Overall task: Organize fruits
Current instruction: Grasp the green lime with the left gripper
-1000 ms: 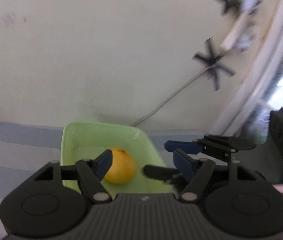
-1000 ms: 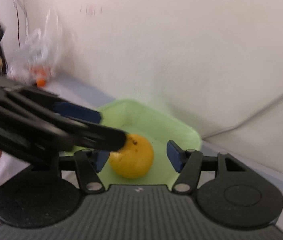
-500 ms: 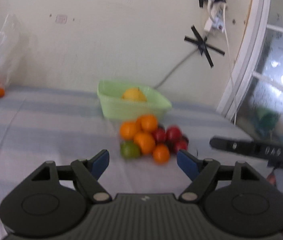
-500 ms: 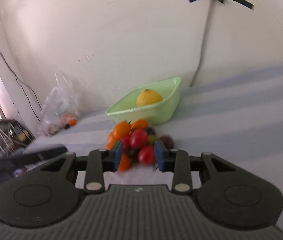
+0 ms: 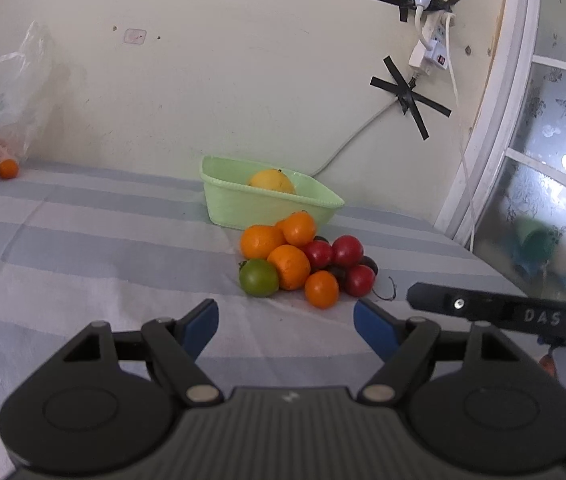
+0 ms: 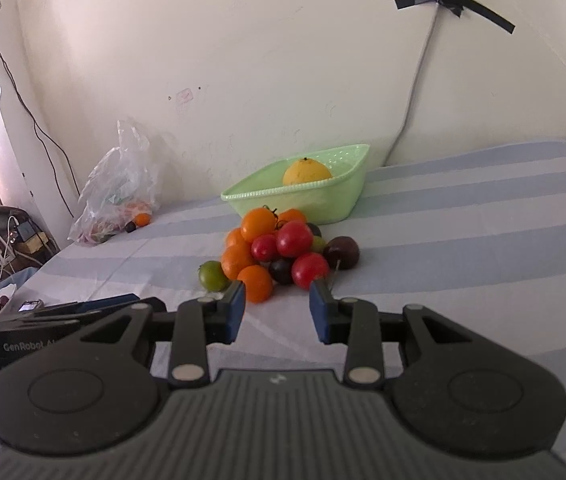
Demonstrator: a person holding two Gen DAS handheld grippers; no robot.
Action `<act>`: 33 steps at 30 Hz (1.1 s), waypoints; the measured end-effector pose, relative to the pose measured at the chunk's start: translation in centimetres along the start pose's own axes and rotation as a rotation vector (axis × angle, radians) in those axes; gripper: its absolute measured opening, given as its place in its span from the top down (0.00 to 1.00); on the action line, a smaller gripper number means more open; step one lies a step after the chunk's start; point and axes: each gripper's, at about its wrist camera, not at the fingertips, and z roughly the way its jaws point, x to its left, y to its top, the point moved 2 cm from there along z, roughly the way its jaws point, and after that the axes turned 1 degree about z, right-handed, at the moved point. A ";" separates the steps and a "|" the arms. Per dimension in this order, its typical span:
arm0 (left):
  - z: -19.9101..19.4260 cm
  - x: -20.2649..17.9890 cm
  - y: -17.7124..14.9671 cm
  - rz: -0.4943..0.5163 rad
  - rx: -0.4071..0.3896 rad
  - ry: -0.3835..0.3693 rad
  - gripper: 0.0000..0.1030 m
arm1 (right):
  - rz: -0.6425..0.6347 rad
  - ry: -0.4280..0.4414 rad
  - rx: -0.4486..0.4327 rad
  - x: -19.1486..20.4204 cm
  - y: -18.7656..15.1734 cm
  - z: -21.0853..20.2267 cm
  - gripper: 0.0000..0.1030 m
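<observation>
Facing the fruit pile (image 6: 279,252) beside the green basket (image 6: 335,204) on the striped tabletop (image 6: 463,240), both tools are empty: left hand-held gripper (image 5: 286,322) wide, right hand-held gripper (image 6: 277,308) narrower. Advise taking an outer fruit first, since the heap may roll.

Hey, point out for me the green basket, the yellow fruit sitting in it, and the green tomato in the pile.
green basket (image 5: 251,208): left wrist view, on its near outer wall.
yellow fruit (image 6: 306,171): right wrist view, on its rounded front above the rim.
green tomato (image 5: 258,277): left wrist view, middle of its skin.
</observation>
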 end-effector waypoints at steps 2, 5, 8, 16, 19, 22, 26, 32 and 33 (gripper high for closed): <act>0.0 0.1 0.1 -0.009 -0.001 -0.008 0.25 | -0.029 -0.011 0.009 0.3 0.0 0.3 0.63; 0.1 0.6 0.3 -0.035 0.018 -0.036 0.25 | -0.067 -0.023 0.023 0.9 0.1 0.7 0.64; 0.4 1.1 0.8 -0.048 0.025 -0.055 0.25 | -0.111 -0.026 0.033 1.7 0.2 1.1 0.64; 3.5 1.8 3.2 0.083 0.078 -0.005 0.36 | -0.203 -0.020 0.092 3.3 0.2 3.1 0.73; 5.2 2.1 3.4 0.099 0.129 -0.045 0.38 | -0.211 -0.028 0.128 3.4 0.2 4.4 0.73; 6.6 2.4 3.5 0.090 0.172 -0.078 0.38 | -0.224 -0.031 0.149 3.5 0.3 5.3 0.73; 7.6 3.0 3.7 0.065 0.188 -0.107 0.38 | -0.230 -0.034 0.156 3.6 0.5 5.9 0.73; 8.7 3.0 3.5 0.060 0.215 -0.137 0.58 | -0.236 -0.042 0.178 3.6 0.4 7.1 0.72; 8.6 3.0 3.4 0.066 0.211 -0.126 0.62 | -0.236 -0.042 0.183 3.6 0.4 7.4 0.70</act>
